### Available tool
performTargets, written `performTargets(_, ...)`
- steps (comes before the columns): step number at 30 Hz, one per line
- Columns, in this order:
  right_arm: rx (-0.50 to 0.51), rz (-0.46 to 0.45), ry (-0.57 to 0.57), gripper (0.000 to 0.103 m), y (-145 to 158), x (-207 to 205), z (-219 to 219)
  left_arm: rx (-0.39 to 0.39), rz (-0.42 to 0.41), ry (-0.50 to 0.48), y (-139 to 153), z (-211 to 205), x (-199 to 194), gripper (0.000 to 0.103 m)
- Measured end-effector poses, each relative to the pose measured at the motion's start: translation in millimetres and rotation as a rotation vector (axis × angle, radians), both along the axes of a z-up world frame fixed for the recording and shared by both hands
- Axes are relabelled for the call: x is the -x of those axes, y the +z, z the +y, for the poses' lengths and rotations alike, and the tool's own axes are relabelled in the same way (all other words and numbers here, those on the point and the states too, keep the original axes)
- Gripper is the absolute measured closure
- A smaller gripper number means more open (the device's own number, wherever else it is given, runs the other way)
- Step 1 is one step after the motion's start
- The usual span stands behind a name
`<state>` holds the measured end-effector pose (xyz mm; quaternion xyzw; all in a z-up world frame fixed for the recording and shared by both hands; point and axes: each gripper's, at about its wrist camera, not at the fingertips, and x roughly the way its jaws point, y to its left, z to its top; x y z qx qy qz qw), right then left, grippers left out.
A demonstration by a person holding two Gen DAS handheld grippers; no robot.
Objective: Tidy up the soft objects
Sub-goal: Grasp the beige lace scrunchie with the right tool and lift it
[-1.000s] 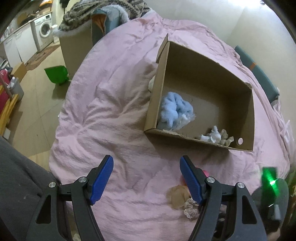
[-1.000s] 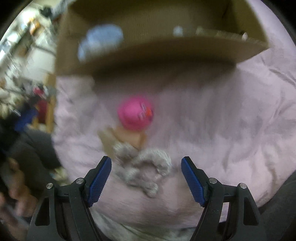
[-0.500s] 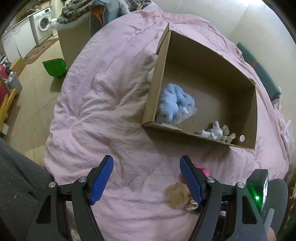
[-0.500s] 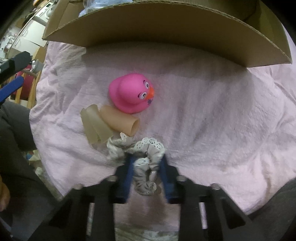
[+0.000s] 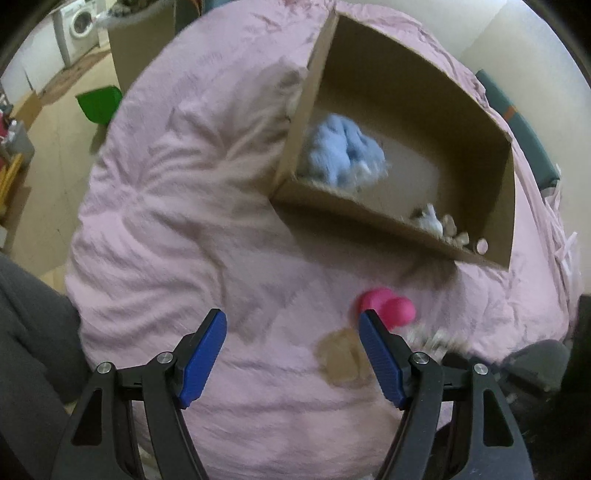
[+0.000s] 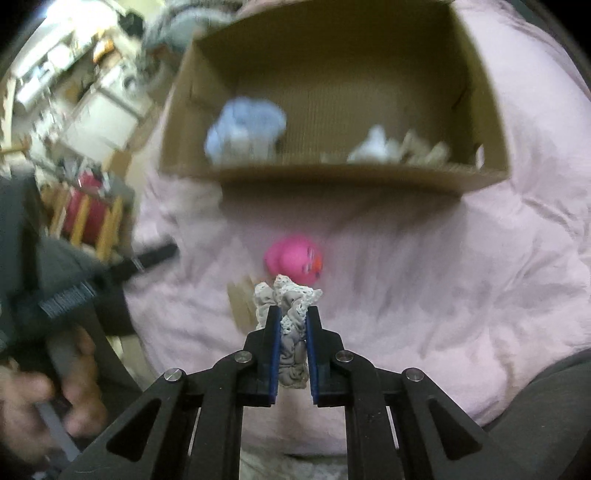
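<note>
My right gripper is shut on a grey lace scrunchie and holds it above the pink bedspread. A pink rubber duck lies just beyond it, with beige tube pieces at its left. The cardboard box beyond holds a blue fluffy bundle and small white and beige items. My left gripper is open and empty over the bedspread; the duck, the beige pieces and the box lie to its right.
The bed edge drops to a tan floor at the left, with a green bin and a washing machine. A teal item lies behind the box. Dark clothing shows at the lower left.
My right gripper closed on the scrunchie and lifted it off the bedspread, so the box interior now shows. The left gripper shifted nearer, still open.
</note>
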<state>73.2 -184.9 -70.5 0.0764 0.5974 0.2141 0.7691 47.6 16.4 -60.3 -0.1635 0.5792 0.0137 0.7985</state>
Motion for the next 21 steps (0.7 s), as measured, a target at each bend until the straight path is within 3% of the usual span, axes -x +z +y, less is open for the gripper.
performTargets(5, -0.056, -0.096, -0.099, 0.089, 13.5, -4.0, -16.3, 0.040, 0.036, -0.044, -18.7, -27.4, 8.0, 0.035)
performTargets(10, -0.083, -0.111, -0.153, 0.089, 13.3, -9.0, -24.4, 0.035, 0.072, -0.111, -35.5, -49.6, 8.1, 0.043)
performTargets(13, -0.094, -0.111, -0.158, 0.089, 10.9, -7.3, -26.0, 0.036, 0.087, -0.135, -44.4, -55.3, 5.7, 0.061)
performTargets(15, -0.102, -0.108, -0.160, 0.089, 12.9, -6.1, -31.8, 0.031, 0.088, -0.144, -48.7, -56.6, 4.3, 0.079)
performTargets(17, -0.100, -0.104, -0.160, 0.089, 13.1, -5.5, -33.1, 0.040, 0.084, -0.140, -49.3, -54.7, 5.4, 0.086)
performTargets(18, -0.099, -0.100, -0.159, 0.089, 12.3, -6.0, -32.8, 0.042, 0.079, -0.143, -48.1, -53.6, 6.0, 0.095)
performTargets(21, -0.101, -0.089, -0.161, 0.089, 10.5, -6.2, -33.7, 0.034, 0.103, -0.171, -45.3, -50.7, 8.9, 0.097)
